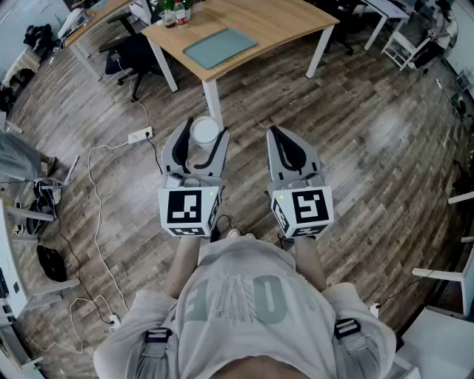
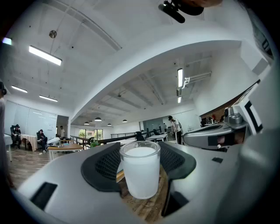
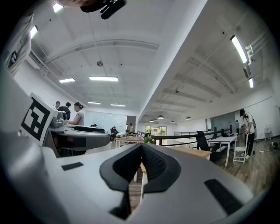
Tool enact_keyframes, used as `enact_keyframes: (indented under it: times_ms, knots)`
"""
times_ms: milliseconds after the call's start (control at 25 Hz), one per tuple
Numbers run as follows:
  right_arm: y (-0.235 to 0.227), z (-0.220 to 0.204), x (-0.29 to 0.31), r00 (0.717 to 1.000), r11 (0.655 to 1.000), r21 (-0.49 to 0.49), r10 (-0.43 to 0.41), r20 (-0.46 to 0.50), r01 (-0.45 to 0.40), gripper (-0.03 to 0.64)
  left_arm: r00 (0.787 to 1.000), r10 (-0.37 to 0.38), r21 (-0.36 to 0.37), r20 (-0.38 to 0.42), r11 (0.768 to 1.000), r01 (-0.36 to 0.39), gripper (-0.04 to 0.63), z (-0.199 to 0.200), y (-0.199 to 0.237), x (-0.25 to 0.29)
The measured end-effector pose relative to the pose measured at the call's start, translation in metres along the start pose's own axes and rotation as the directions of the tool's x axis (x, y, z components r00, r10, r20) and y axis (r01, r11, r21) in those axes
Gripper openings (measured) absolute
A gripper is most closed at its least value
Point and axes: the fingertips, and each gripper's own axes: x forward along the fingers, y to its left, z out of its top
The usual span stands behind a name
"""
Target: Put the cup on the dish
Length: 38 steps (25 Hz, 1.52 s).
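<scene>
A frosted white cup (image 1: 205,133) sits upright between the dark pads of my left gripper (image 1: 204,129), which is shut on it and holds it in the air above the wooden floor. In the left gripper view the cup (image 2: 140,173) fills the gap between the jaws, with a pad pressing on each side. To the right of it my right gripper (image 1: 277,133) is level with the left one, its jaws closed together with nothing in them; the pads meet in the right gripper view (image 3: 141,153). No dish shows clearly in any view.
Ahead stands a wooden table (image 1: 296,22) on white legs, with a flat teal mat or tray (image 1: 220,47) and some bottles (image 1: 174,13) at its far left corner. A white power strip (image 1: 140,135) and cable lie on the floor at the left. Office chairs and other desks stand around.
</scene>
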Motion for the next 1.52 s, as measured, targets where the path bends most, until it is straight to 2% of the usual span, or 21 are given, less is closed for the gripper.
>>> enact_keyframes:
  times_ms: [400,680,920,1160,1360,1520]
  knots:
    - [0.012,0.001,0.001,1.000,1.000,-0.016,-0.003,-0.002,0.003,0.018,0.999,0.035,-0.010,0.009,0.999,-0.034,0.276,-0.001,0.019,-0.014]
    - [0.024,0.010,0.002,0.999,0.999,-0.033,-0.005,0.034,0.006,0.018,0.999,0.041,-0.022,0.031,0.999,-0.040,0.276,0.001,0.035,-0.021]
    - [0.035,0.006,0.009,1.000,1.000,-0.013,-0.023,0.019,0.023,0.018,0.999,-0.011,-0.005,0.037,1.000,0.012,0.276,0.002,0.044,-0.023]
    - [0.035,-0.004,0.019,0.996,0.996,0.010,-0.085,0.008,0.085,0.018,0.999,-0.035,-0.018,0.039,0.999,0.036,0.276,-0.007,0.066,-0.019]
    - [0.006,-0.016,0.018,0.989,0.989,0.016,-0.149,-0.016,0.149,0.018,0.998,-0.045,-0.028,0.042,0.999,0.046,0.276,-0.015,0.070,-0.003]
    - [-0.013,-0.035,0.030,0.986,0.986,0.048,-0.160,-0.039,0.161,0.018,0.997,-0.074,-0.068,0.034,0.995,0.076,0.276,-0.030,0.067,0.021]
